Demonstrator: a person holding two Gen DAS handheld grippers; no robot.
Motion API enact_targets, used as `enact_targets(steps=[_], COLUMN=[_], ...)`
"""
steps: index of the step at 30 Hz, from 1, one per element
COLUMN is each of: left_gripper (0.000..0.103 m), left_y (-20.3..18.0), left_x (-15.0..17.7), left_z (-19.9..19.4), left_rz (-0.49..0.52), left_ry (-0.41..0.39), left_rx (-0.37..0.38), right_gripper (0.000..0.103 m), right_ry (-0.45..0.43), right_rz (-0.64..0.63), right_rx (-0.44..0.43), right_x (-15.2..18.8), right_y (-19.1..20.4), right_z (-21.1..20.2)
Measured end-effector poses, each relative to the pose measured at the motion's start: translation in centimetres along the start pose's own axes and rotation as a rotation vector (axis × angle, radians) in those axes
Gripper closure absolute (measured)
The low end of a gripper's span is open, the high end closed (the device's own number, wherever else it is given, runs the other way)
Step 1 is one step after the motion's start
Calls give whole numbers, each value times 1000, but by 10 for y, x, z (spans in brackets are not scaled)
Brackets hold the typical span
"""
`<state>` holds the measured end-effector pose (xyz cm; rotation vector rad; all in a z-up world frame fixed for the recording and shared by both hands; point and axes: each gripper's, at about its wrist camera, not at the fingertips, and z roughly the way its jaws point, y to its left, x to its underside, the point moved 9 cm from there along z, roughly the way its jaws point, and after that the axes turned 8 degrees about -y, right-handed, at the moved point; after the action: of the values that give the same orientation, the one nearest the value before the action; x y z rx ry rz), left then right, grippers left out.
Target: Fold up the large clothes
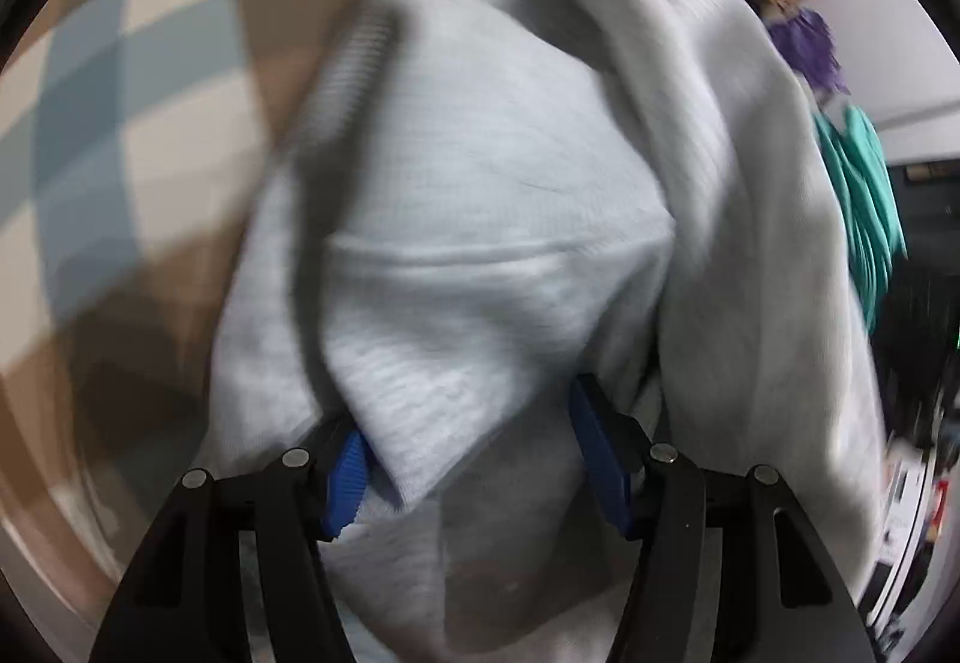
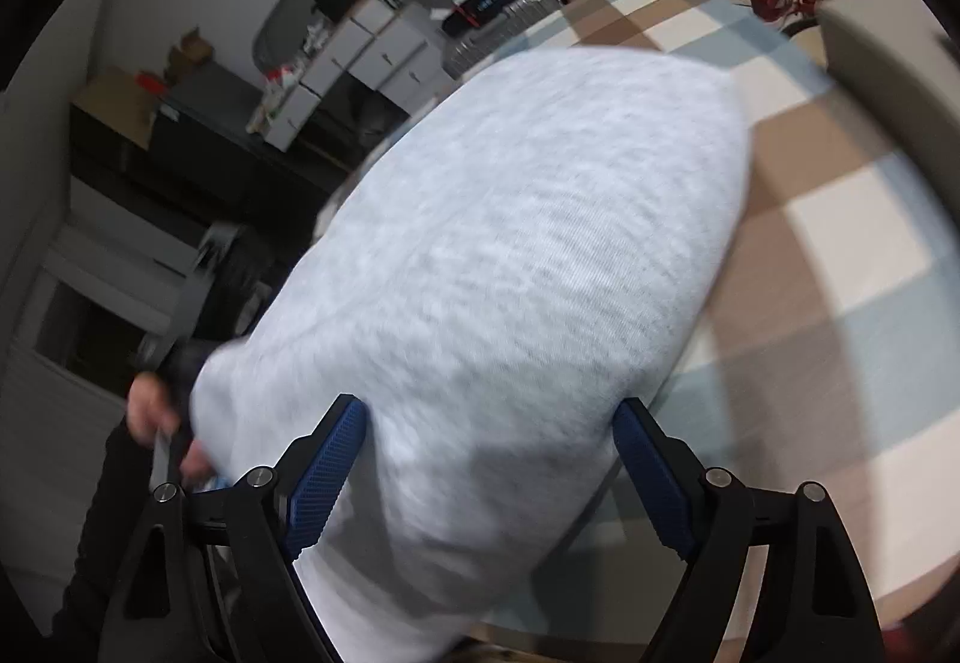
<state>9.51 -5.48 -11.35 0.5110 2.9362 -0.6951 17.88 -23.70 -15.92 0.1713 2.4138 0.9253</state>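
Observation:
A light grey sweatshirt (image 1: pixel 480 153) lies bunched on a checked brown, blue and cream cloth (image 1: pixel 150 93). My left gripper (image 1: pixel 468 423) points steeply down at it. Its blue pads stand apart, with a ribbed cuff (image 1: pixel 420 375) lying loosely between them, and the picture is blurred. In the right wrist view the same sweatshirt (image 2: pixel 510 213) forms a smooth folded mound on the checked cloth (image 2: pixel 840 243). My right gripper (image 2: pixel 489 405) is wide open around its near end. The left pad is against the fabric and the right pad is clear of it.
A person's hand (image 2: pixel 150 411) grips a handle at the left edge of the sweatshirt. White drawers and clutter (image 2: pixel 372 57) line the far wall. Teal (image 1: pixel 864 195) and purple (image 1: pixel 804 45) garments hang at the right. A pale grey block (image 2: pixel 882 39) sits at the table's far right.

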Motion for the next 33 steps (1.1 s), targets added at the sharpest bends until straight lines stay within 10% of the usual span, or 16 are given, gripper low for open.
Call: enact_targets(steps=[4, 8, 20, 33], left_gripper=[47, 47, 44, 45], left_y=[-88, -140, -86, -92], left_x=[53, 83, 18, -14], left_z=[27, 38, -55, -13], left_rz=[57, 116, -126, -147], left_ry=[46, 52, -270, -230], left_rx=[216, 263, 146, 77], right_gripper=[18, 21, 23, 23], right_ry=[111, 197, -15, -198], right_rz=[-132, -248, -333, -127], right_rx=[83, 146, 45, -135], right_x=[-30, -37, 22, 36], right_y=[-13, -15, 35, 32], right_z=[-6, -7, -62, -87])
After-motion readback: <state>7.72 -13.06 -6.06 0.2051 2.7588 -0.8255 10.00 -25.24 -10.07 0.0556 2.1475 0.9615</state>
